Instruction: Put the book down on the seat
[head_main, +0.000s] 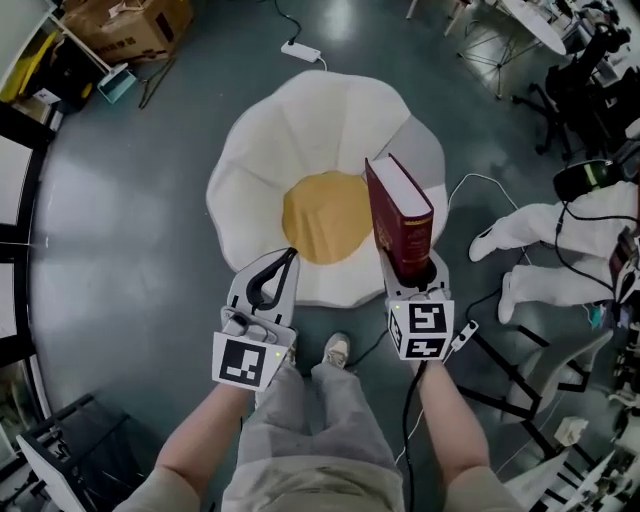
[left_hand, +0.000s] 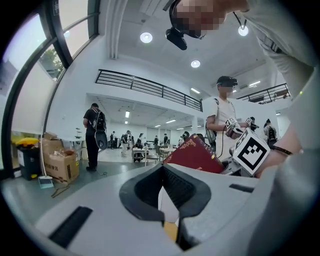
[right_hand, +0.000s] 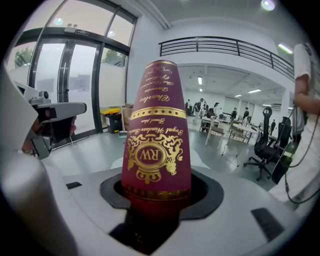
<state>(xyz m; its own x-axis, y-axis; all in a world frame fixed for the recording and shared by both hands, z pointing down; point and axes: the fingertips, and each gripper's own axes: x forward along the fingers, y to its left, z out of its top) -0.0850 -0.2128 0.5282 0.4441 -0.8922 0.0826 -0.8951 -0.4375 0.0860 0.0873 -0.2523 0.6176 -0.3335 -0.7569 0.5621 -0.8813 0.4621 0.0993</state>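
gripping the red book (head_main: 400, 215) by its lower end, the right gripper (head_main: 413, 268) holds it upright over the white seat (head_main: 260, 145), beside the yellow centre (head_main: 325, 215). left gripper (head_main: 290, 257) jaws sit together, empty.

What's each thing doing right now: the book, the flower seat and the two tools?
book: closed, held upright, not yet down.
flower seat: on the floor, nothing on it.
left tool: shut, empty.
right tool: shut on the book.
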